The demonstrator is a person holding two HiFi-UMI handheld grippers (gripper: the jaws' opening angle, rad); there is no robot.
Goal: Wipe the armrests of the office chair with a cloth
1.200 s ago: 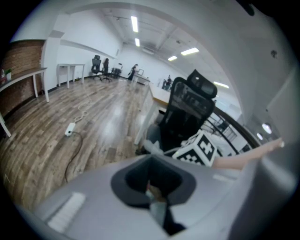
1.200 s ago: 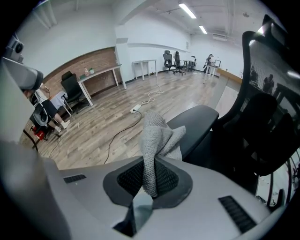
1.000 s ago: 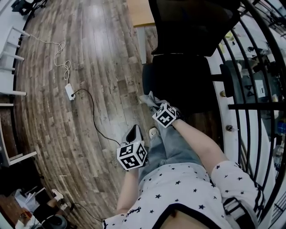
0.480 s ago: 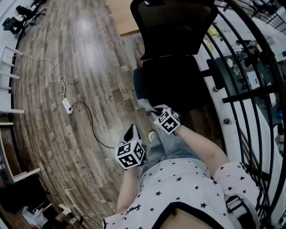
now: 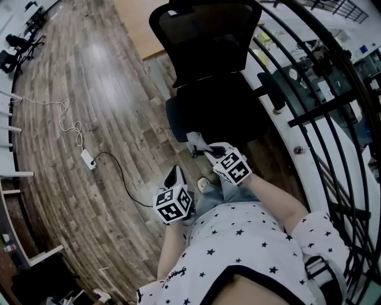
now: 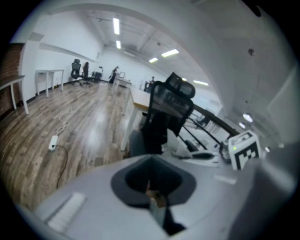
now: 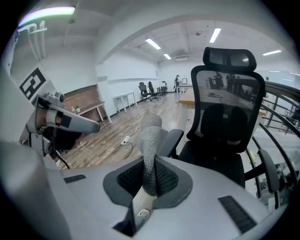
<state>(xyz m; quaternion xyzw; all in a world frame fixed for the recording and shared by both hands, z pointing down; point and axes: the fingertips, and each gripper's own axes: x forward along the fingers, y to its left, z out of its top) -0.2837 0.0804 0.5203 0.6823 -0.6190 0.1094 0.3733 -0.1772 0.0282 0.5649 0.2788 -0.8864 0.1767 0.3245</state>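
Note:
The black office chair stands in front of me, its mesh back farthest away. Its armrests are the near-left one and the far-right one. My right gripper is shut on a grey cloth, just short of the seat's front left corner. In the right gripper view the cloth sticks up from the right gripper, with the armrest right behind it. My left gripper hangs lower left over the floor, shut and holding nothing; in its own view the left gripper points toward the chair.
A black curved railing runs close along the chair's right side. A white power strip and its cables lie on the wooden floor to the left. A wooden desk stands behind the chair. My legs and a shoe are below the grippers.
The head view has swung so the whole chair now shows, nearer the middle. The right gripper with the cloth has shifted slightly right; the left gripper has barely moved.

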